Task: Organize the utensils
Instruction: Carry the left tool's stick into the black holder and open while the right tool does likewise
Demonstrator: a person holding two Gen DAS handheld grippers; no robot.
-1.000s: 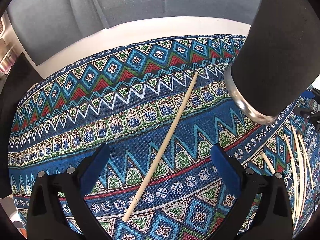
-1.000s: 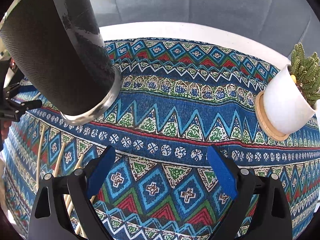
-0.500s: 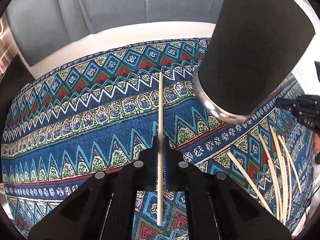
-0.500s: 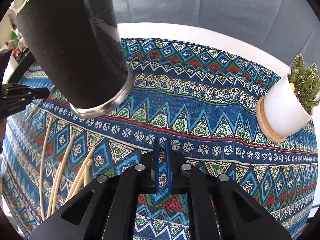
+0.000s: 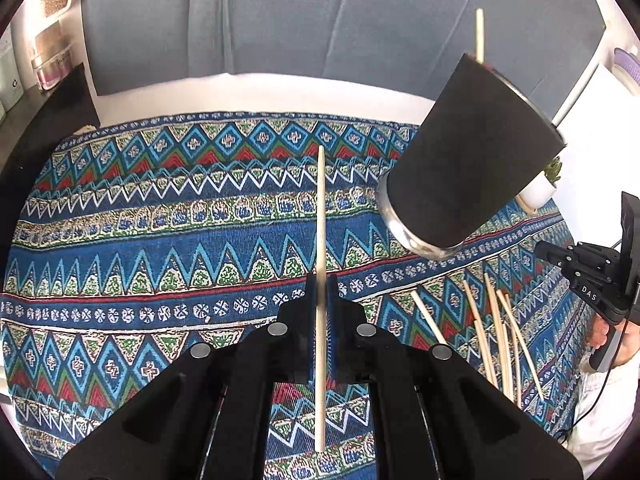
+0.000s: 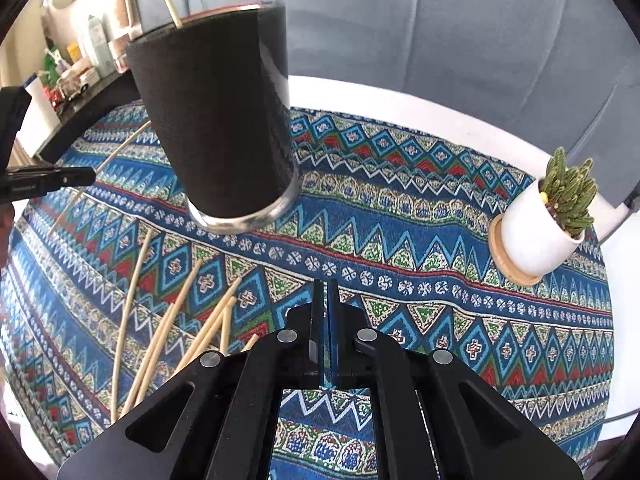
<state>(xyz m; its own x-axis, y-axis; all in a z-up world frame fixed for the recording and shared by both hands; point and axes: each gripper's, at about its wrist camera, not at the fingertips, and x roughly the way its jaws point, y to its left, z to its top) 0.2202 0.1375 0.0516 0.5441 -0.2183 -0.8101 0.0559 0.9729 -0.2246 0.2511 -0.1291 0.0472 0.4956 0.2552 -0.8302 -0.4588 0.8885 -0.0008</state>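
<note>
Left gripper clamped on single chopstick, stick running lengthwise between blue pads, above patterned cloth. Right gripper pressed together, nothing between pads. Black holder upright on cloth, one stick poking from top. Loose chopsticks scattered on cloth near holder, perhaps five or six. Potted cactus well apart, near cloth's edge.
</note>
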